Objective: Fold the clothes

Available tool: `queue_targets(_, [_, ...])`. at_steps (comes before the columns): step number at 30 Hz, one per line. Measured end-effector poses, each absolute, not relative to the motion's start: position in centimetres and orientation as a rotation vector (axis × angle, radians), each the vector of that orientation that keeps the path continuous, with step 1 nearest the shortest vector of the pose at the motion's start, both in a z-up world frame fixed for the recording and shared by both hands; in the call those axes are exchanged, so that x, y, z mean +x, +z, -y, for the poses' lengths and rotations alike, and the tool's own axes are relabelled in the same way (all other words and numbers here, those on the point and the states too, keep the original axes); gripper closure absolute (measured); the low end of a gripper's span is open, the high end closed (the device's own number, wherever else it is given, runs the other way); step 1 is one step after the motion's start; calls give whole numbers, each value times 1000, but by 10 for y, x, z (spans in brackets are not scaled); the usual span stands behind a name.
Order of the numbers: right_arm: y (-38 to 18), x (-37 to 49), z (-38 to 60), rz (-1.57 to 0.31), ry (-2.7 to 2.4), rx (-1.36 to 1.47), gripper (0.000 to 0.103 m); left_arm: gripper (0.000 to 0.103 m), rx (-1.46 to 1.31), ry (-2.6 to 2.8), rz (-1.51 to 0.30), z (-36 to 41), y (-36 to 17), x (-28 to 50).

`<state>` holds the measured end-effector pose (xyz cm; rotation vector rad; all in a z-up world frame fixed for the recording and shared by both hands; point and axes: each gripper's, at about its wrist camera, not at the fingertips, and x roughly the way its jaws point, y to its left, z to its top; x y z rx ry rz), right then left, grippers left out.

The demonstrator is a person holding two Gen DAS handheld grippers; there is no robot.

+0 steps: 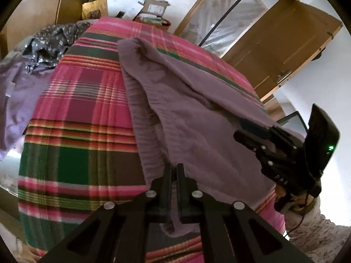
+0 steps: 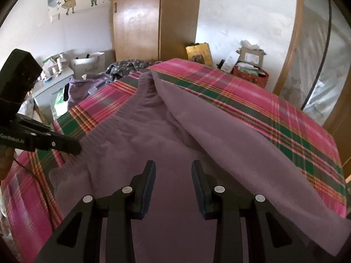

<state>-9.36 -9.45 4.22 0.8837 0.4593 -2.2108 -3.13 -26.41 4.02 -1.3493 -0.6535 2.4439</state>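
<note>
One mauve garment (image 2: 153,135) lies spread across the plaid bedspread (image 2: 274,109), its far side folded up over itself. It looks soft, light and limp, so I judge it will sag and slide unless taken by an edge or corner. My left gripper (image 1: 174,175) is clamped together on the hem nearest me; my right gripper (image 2: 173,175) hovers over the same cloth with jaws apart, nothing between them. Beyond the bedspread's far end stand a yellow bag (image 2: 198,53) and a cardboard box (image 2: 250,55) with white paper sticking out.
</note>
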Motion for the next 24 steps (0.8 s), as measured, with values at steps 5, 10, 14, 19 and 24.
queue_targets(5, [44,-86,86,-410,-2217,893,68,100,-1330,2474,639,273,44,-17])
queue_targets(10, [40,-73,84,-394,-2197,900,67,100,-1408,2472,666,275,25,-23])
queue_targets(14, [35,-65,79,-388,-2186,915,67,99,-1432,2483,675,274,21,-22])
queue_targets(19, [32,-60,61,-346,-2214,946,67,94,-1469,2513,593,265,24,-15])
queue_targets(24, [32,-51,28,-304,-2286,965,60,77,-1509,2502,608,265,24,-7])
